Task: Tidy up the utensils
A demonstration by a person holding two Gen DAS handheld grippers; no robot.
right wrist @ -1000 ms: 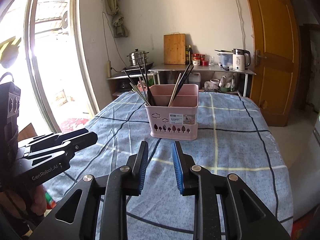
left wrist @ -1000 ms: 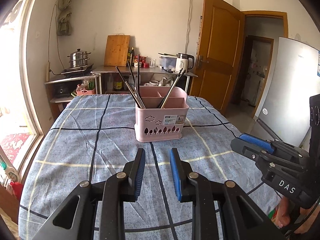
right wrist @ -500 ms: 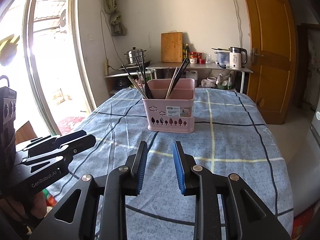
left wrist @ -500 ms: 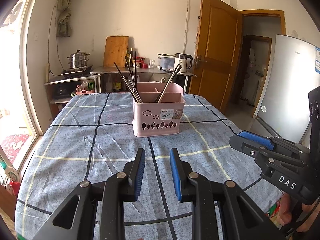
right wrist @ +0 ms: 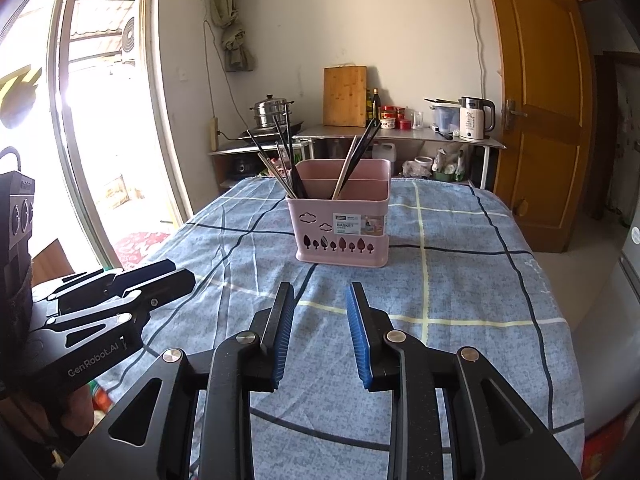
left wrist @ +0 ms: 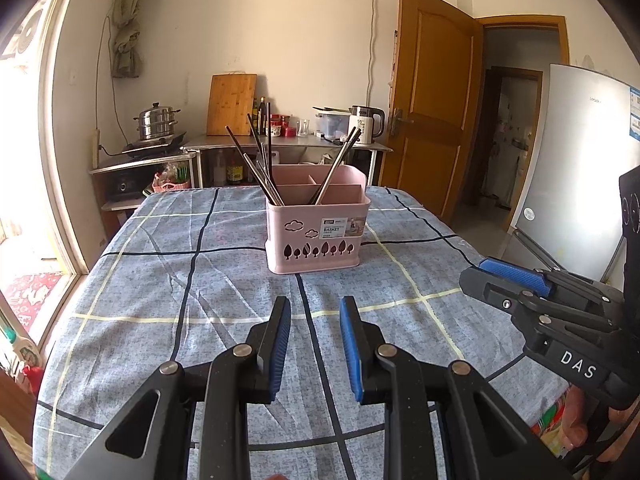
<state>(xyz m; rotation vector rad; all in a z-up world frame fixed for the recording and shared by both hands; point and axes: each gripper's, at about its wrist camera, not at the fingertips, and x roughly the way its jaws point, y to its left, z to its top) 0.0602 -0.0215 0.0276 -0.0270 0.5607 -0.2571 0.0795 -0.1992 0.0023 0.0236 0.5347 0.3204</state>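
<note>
Bare tablecloth [left wrist: 224, 288] all round; only the pink basket [left wrist: 318, 236] obstructs.

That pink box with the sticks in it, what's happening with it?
Nobody is touching it now. The pink basket stands on the checked tablecloth with chopsticks leaning in its compartments. A person holds the left gripper and the right gripper open and empty, both short of the basket.

Both grippers have drawn back from the pink basket [left wrist: 318, 232], fingers slightly wider.
</note>
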